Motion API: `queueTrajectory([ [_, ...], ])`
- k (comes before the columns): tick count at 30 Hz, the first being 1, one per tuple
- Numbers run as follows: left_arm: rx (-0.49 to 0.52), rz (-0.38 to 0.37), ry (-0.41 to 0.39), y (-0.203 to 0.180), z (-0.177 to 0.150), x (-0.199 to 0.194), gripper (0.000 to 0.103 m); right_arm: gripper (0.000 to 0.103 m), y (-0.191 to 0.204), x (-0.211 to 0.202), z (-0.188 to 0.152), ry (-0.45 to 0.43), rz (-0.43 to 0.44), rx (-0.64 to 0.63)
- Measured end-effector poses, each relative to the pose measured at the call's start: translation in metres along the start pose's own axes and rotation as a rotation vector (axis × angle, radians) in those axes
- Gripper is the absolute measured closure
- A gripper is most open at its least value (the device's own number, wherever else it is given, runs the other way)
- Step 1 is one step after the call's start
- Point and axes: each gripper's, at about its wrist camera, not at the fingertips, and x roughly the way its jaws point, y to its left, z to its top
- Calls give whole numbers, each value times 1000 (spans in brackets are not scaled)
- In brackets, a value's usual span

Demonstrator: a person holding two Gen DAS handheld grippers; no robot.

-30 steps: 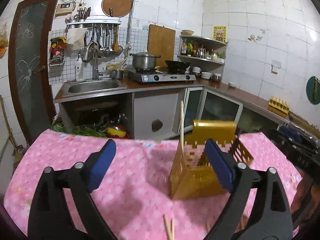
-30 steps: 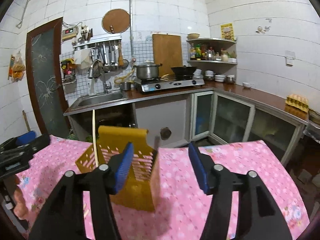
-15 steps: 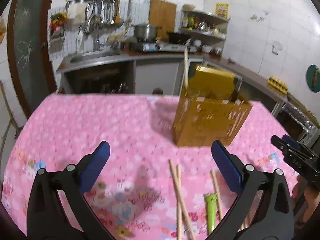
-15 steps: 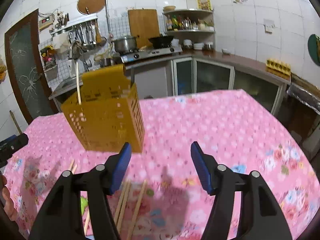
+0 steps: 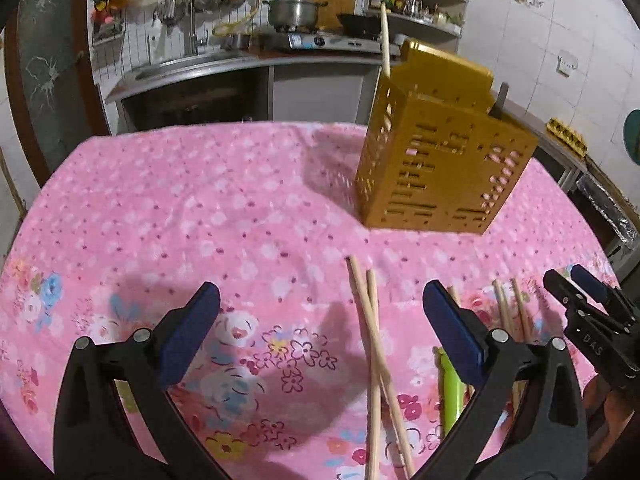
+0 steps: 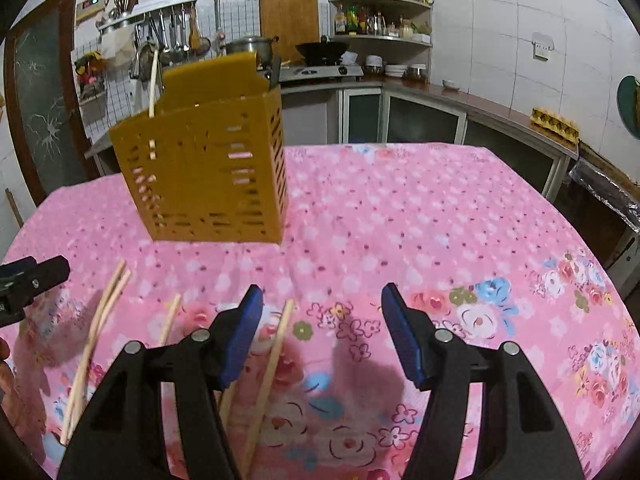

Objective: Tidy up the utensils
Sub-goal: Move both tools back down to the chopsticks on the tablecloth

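Nearest the cameras, the left gripper (image 5: 320,320) is spread wide with nothing between its blue pads, and the right gripper (image 6: 322,326) is likewise wide open and empty. Both hover over a table covered by a pink flowered cloth (image 5: 200,200).

On the cloth near the grippers lie loose wooden chopsticks: a crossed pair (image 5: 372,344) in the left wrist view, and at least three more to the right of it, partly hidden by the fingers. A single green utensil (image 5: 450,384) lies beside them.

Farther on, one mustard-yellow slotted utensil holder (image 6: 212,172) stands upright, with one chopstick (image 6: 153,80) upright in it and one dark handle (image 6: 275,72) at its far corner.

Behind, a white-tiled kitchen has a sink (image 5: 188,64), one pot (image 5: 294,10) on a stove, a wok (image 6: 322,49) and corner shelves (image 6: 380,20).
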Motion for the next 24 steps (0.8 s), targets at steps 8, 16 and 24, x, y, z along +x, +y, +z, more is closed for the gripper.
queueTrajectory([
  [8, 50, 34, 46, -10, -6, 21, 5, 42, 4, 18, -8, 84, -3, -10],
  [16, 98, 28, 47, -21, -8, 26, 18, 42, 8, 28, -12, 145, 23, -9],
  [24, 91, -25, 106, -20, -6, 40, 49, 55, 8, 34, -14, 184, 50, 9],
])
